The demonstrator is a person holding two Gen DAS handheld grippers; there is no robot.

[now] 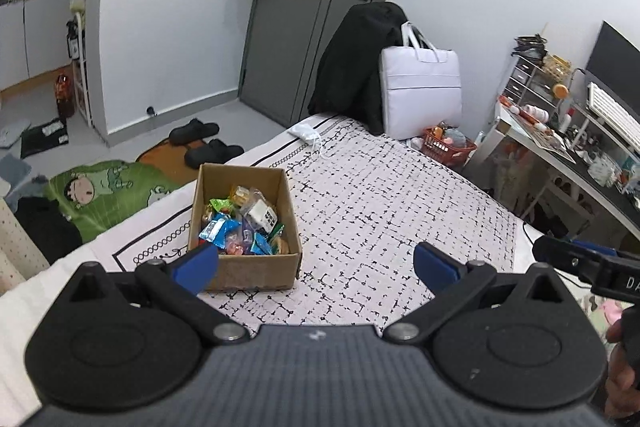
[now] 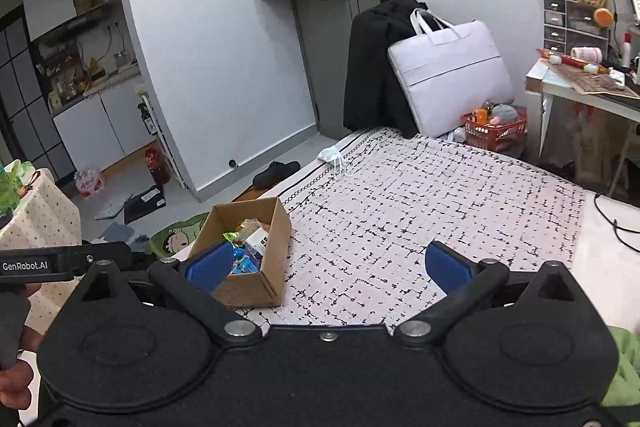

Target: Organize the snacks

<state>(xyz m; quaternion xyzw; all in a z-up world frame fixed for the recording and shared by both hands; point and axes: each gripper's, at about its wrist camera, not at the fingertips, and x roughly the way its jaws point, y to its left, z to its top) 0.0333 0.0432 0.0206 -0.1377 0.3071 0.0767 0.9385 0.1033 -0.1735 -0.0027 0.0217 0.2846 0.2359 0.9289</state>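
An open cardboard box [image 1: 256, 273] stands on the bed's patterned sheet, holding several colourful snack packets [image 1: 240, 223] and a small white box. It also shows in the right wrist view [image 2: 276, 223] at lower left. My left gripper [image 1: 316, 263] is open and empty, raised above the sheet, its left finger just in front of the box's near wall. My right gripper [image 2: 328, 265] is open and empty, its left finger overlapping the box in view. The right gripper's body shows at the left view's right edge [image 1: 592, 263].
The patterned sheet [image 1: 380, 195] covers the bed. A white face mask [image 1: 308, 133] lies at the far edge. A white bag [image 1: 420, 87] and black coat lean at the bed's far end, with a red basket [image 1: 448, 145] and a desk [image 1: 560, 155] at right. Slippers and a green mat lie on the floor.
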